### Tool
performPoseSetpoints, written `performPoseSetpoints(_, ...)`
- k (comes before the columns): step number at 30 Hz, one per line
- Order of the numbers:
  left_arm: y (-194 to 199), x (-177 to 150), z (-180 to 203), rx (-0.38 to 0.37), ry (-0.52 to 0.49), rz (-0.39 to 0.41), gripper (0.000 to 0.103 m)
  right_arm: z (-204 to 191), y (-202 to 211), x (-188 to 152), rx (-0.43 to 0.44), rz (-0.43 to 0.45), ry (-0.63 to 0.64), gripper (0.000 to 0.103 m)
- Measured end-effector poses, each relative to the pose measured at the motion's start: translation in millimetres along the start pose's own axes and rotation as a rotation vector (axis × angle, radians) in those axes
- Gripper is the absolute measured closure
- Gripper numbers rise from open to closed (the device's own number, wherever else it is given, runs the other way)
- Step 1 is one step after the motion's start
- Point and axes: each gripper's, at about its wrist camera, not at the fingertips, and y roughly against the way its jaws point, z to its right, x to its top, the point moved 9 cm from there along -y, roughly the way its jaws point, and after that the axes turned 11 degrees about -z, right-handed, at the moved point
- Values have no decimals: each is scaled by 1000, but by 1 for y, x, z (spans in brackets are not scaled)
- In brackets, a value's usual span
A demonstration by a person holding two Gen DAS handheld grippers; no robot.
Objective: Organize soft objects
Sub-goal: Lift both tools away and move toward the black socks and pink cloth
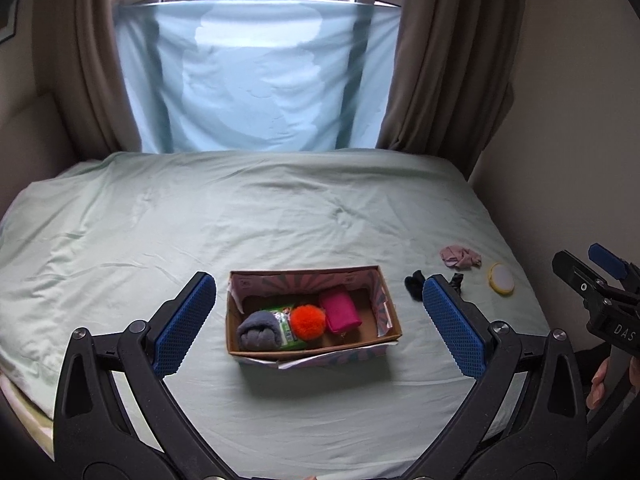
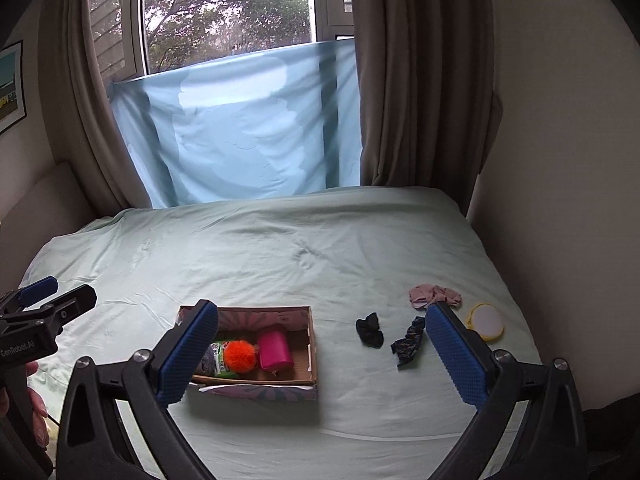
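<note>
I read "GenRobot.AI" on my left claw (image 2: 48, 300) and "DAS" on my right claw (image 1: 600, 276); both gape wide, empty. The cardboard box (image 1: 394, 320) on the bed (image 1: 280, 208) holds an orange pompom (image 1: 307, 322).

On the pale green bed (image 2: 280, 248) an open cardboard box (image 2: 312, 364) holds a fluffy orange pom-pom (image 2: 239, 355), with a crumpled black sock (image 2: 370, 330) lying to its right.

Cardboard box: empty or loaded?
Partly loaded: the open cardboard box holds a grey cloth roll, orange pompom and pink pouch.
</note>
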Motion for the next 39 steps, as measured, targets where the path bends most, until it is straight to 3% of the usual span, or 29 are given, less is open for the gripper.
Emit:
performPoseSetpoints(8,-14,9,72,-36,-99,7,0,68,14,1,-73,64,-64,0)
performPoseSetpoints(16,-69,6,173,-58,-108,-24,0,145,-27,-11,-73,6,-17,0)
performPoseSetpoints(22,-143,-4,236,-57,-74,-75,0,194,-86,-26,-33,-51,14,0)
performPoseSetpoints(28,-232,-12,277,-53,-40,-128,0,226,-164,-44,14,-113,25,0)
performPoseSetpoints(35,-337,-23,292,-21,-5,-186,0,240,-267,-73,63,-176,-2,0)
performPoseSetpoints(39,-394,-32,293,-4,12,-225,8,238,-315,-89,97,-221,-43,1)
